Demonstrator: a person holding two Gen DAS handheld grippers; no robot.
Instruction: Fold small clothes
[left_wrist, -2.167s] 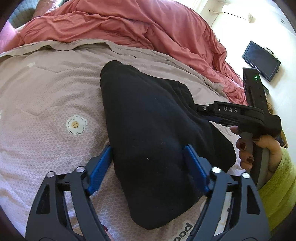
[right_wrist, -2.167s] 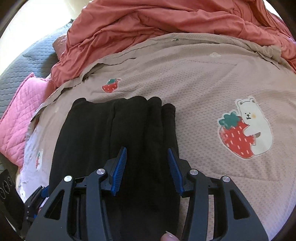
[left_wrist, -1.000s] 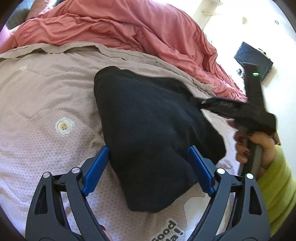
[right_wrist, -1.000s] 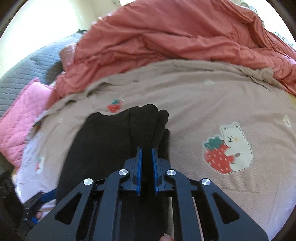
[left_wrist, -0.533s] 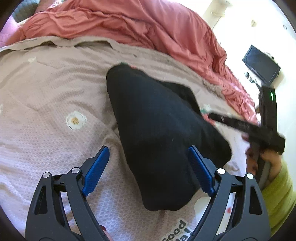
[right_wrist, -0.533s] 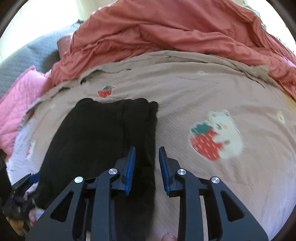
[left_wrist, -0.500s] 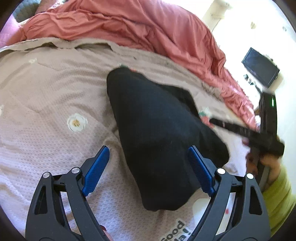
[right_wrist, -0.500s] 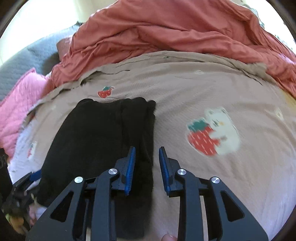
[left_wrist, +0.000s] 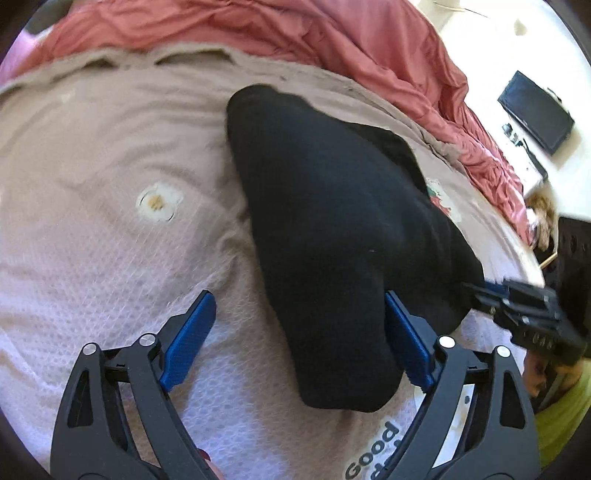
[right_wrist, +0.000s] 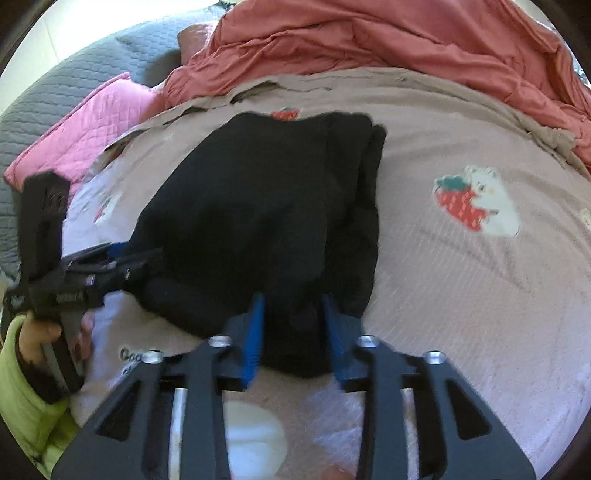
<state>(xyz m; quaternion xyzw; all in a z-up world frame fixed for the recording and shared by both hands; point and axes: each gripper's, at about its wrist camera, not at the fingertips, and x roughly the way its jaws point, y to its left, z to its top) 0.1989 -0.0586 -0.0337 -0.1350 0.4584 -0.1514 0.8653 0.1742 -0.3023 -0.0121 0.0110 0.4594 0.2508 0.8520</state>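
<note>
While both tools hover: each should bite one near corner squarely.
Left gripper (left_wrist: 297, 338): jaws wide apart, straddling black garment (left_wrist: 332, 229).
Right gripper (right_wrist: 293, 332): jaws parted, empty.

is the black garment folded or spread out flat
Folded: the black garment lies as a compact bundle on the blanket, with stacked layered edges along its right side.

Motion blur softens both views. We cannot read the printed lettering (left_wrist: 373, 456) on the bed cover, cut by the lower edge; the black garment (left_wrist: 332, 229) hides the right hand-held gripper (left_wrist: 476, 291) fingertips.
</note>
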